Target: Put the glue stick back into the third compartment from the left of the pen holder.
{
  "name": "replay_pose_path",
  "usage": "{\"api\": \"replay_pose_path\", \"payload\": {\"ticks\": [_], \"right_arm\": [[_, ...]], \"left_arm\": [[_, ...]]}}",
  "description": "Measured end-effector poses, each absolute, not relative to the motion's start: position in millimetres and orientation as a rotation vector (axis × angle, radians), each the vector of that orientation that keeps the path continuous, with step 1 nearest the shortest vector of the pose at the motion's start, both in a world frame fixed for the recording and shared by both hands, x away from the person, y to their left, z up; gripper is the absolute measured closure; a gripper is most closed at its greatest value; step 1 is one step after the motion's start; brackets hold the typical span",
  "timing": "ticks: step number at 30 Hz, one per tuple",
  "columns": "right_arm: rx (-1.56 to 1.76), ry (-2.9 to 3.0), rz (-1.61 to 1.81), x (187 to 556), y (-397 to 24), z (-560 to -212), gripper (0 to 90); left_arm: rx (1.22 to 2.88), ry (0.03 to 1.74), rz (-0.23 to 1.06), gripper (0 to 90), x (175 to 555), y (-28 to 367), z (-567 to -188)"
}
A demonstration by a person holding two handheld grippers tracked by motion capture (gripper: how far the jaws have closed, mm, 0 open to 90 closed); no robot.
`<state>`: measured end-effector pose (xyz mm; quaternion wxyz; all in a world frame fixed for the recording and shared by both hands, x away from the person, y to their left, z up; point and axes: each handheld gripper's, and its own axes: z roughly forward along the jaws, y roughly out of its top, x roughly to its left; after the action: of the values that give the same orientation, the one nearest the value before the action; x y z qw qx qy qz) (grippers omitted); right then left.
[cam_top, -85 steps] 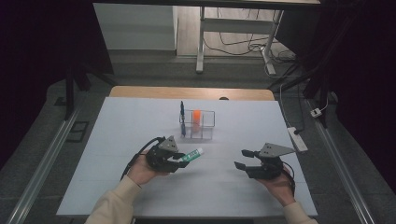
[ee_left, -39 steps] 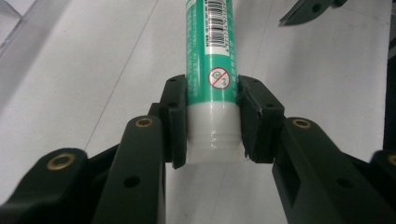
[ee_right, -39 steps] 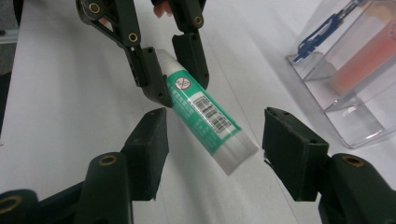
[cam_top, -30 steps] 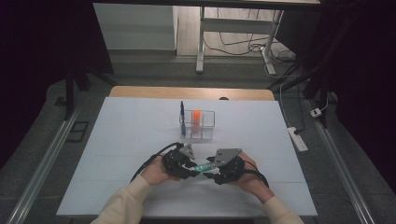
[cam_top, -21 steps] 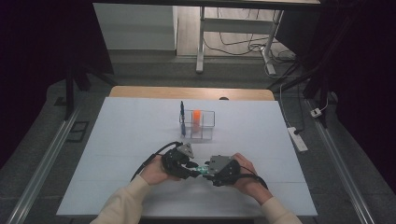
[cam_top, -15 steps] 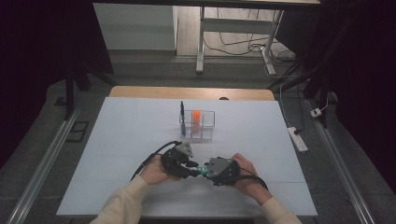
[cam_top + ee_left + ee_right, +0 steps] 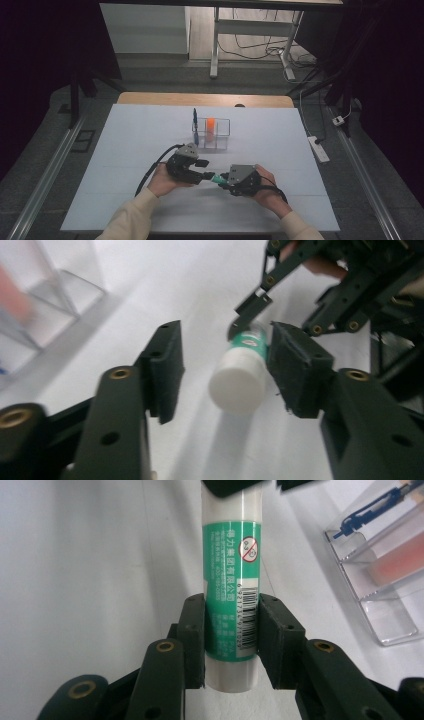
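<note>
so the two hand-held grippers are meeting nose to nose in front of the clear organizer box (image 7: 212,134), on the person's side of it, a bit off from the box over the white table (image 7: 125,150). between them is a glue stick (image 7: 231,600), white tube with a green label and a barcode, lying roughly level just above the tabletop. the right gripper (image 7: 227,180) has it pinched: in the right gripper view both black pads press flat against the lower part of the label from either side, with the tube's end poking out toward the camera. its jaws have just been closing in on the stick. the left gripper (image 7: 205,170) has just been opening up, and in the left gripper view its jaws stand spread with the white cap end (image 7: 239,381) of the stick between them; the cap sits right up against one pad, and i can't quite tell through the blur whether it's touching or only just beside it, but the other pad is well clear, so that side isn't gripping. the organizer box holds an orange thing (image 7: 211,127) standing upright in one compartment and a blue pen (image 7: 195,125) sticking up at the box's left edge. both of the person's hands sit just nearer than the box, in cream sleeves (image 7: 131,217), cables (image 7: 150,172) trailing off the grippers.
</note>
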<state>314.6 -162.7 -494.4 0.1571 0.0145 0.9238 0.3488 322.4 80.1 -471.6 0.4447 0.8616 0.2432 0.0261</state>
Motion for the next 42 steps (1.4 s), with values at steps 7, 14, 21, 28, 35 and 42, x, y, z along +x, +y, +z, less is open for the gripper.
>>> {"api": "replay_pose_path", "payload": {"ticks": [7,14,21,28,35,42], "right_arm": [[0.156,2.638,1.105,320.9,-171.3,-491.6,65.7],[0.23,2.627,1.212,324.8,-176.3,-489.7,65.7],[0.282,2.609,1.261,326.0,-178.9,-487.5,65.7],[0.324,2.588,1.285,327.1,-180.7,-486.4,65.7],[0.332,2.583,1.3,326.3,-179.7,-486.2,65.7],[0.335,2.581,1.293,325.5,-177.6,-487.7,65.7]], "left_arm": [[2.089,0.636,0.091,37.9,321.7,85.4,-471.0],[2.075,0.641,0.094,35.3,321.7,85.6,-472.5],[2.077,0.645,0.102,34.4,321.7,87.2,-472.7],[2.062,0.659,0.095,31.4,322.9,85.8,-474.5],[2.029,0.677,0.079,25.2,324.0,77.8,-476.8],[2.033,0.667,0.059,26.7,325.4,69.1,-481.7]]}}
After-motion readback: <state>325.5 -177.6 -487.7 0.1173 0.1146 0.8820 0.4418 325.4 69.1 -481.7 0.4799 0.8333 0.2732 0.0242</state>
